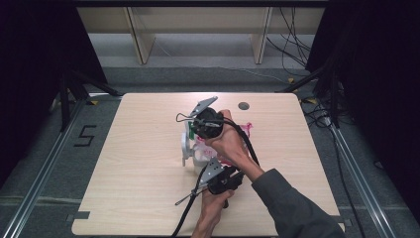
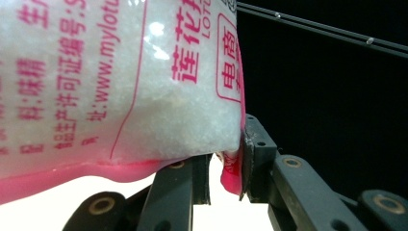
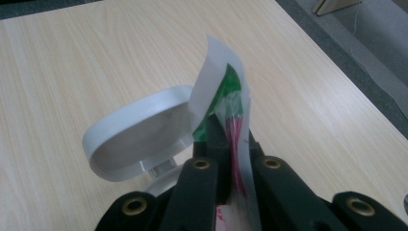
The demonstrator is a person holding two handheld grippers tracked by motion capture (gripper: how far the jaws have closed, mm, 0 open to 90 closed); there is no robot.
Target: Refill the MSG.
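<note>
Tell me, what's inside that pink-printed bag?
The bag holds fine white crystals, visible through its clear plastic; its label hides some. Left gripper pinches its bottom corner, right gripper its top edge.

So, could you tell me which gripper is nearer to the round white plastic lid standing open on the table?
Right. The right gripper pinches the bag's top beside the lid; the left gripper grips the bag's corner, nearer the person.

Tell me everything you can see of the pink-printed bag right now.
The bag is a clear plastic pouch of white granules, printed with pink characters and edged in pink. It is held up off the table between both tools. The left tool pinches its pink bottom seam; the right tool is shut on its flat upper edge, which has a green patch. A white open-lidded container sits just beyond it.
</note>
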